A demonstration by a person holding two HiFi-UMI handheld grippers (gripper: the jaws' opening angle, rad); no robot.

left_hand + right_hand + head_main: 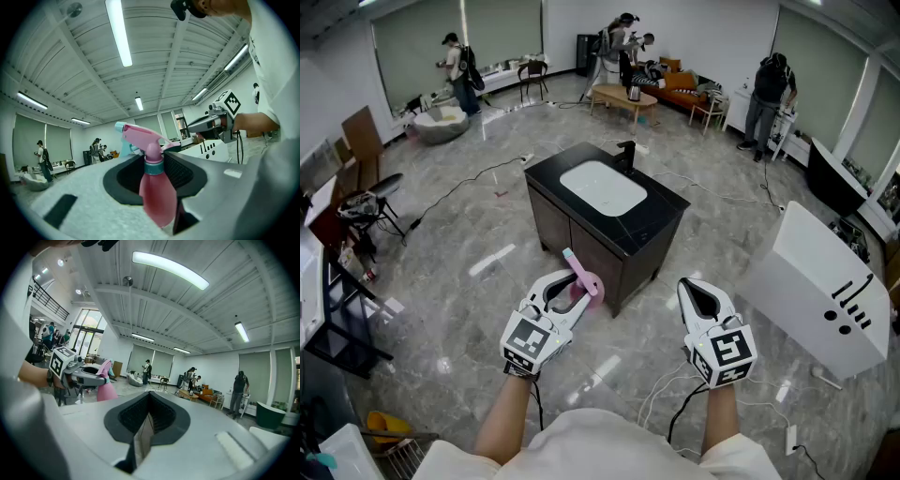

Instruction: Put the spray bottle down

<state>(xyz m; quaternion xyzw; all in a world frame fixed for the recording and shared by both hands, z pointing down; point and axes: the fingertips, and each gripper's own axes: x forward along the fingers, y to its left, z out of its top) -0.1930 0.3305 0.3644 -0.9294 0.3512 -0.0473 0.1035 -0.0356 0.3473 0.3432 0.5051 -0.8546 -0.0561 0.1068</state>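
the left tool (562, 291) is gripping a pink spray bottle (157, 197), its jaws standing fairly wide around the bottle's body just below the teal collar. in the left gripper view the bottle is standing upright between the jaws, its pink trigger head and pale blue nozzle tip pointing left. in the head view the bottle is hanging in the air just short of the near corner of the black bench (661, 220), its head reaching toward that corner and clear of the bench top. the right tool (703, 302) is hovering to the right of that same corner, over the grey floor (469, 281), with its jaws pressed together and nothing between them. a white basin (602, 186) is sitting in the bench top, with a black faucet (627, 155) at its far edge.
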